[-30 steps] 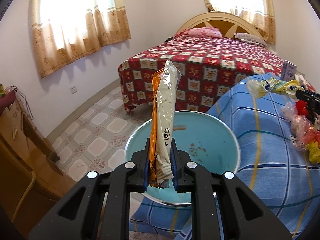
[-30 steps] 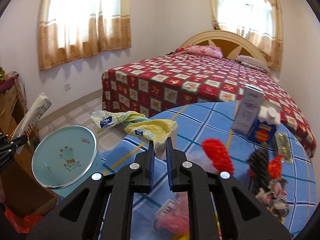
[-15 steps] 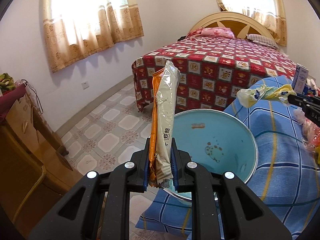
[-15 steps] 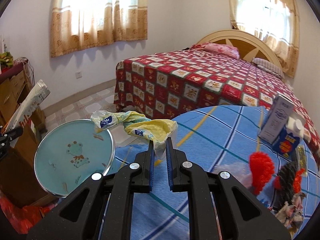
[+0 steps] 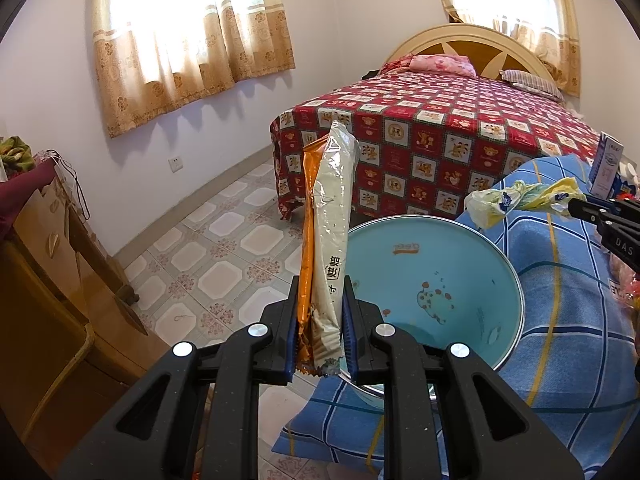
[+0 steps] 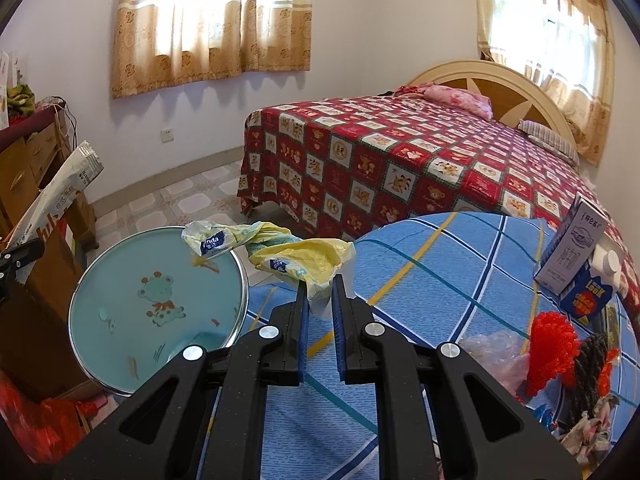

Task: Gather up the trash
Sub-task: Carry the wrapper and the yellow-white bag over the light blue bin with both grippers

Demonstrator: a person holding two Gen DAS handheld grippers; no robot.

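My left gripper (image 5: 320, 320) is shut on a tall orange and silver snack wrapper (image 5: 328, 232), held upright just left of a light blue basin (image 5: 432, 280) at the table's corner. My right gripper (image 6: 319, 308) is shut on a crumpled yellow and white plastic wrapper (image 6: 296, 256), whose free end hangs over the basin's rim (image 6: 240, 280). In the left wrist view the same plastic wrapper (image 5: 520, 196) and the right gripper's fingers (image 5: 600, 216) show at the right. The snack wrapper (image 6: 60, 192) shows at the left of the right wrist view.
The table has a blue checked cloth (image 6: 440, 264). On it stand two cartons (image 6: 576, 260), red and dark fluffy things (image 6: 560, 348) and clear plastic (image 6: 492, 344). A wooden cabinet (image 5: 48, 300) stands left, a red checked bed (image 5: 440, 140) behind, tiled floor (image 5: 224, 248) between.
Both grippers have moved left, so the basin lies closer under them. The plastic wrapper's end now reaches over the basin's rim. Both grips are unchanged.
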